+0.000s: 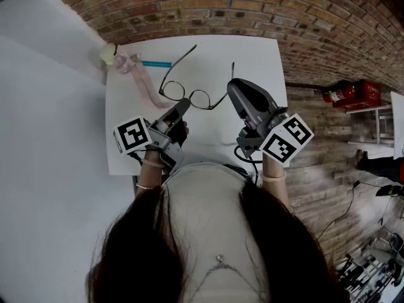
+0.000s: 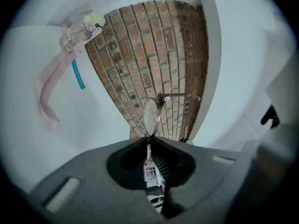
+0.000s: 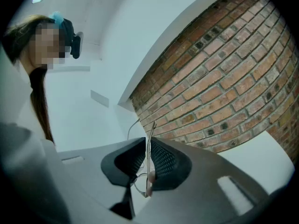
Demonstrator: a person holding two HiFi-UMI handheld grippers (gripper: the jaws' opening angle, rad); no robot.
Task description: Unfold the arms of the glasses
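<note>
Your left tool point(image 1: 184, 105) is clamped tight on the glasses point(image 1: 201, 98) at a lens rim, and your right tool point(image 1: 232, 88) is pinched on the frame's other end. The glasses hang between the two tool tips over the white desk point(image 1: 252, 55), arms pointing away from both tools.

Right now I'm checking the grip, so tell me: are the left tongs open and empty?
No: in the left gripper view the left tongs are shut on the lens rim of the glasses.
</note>
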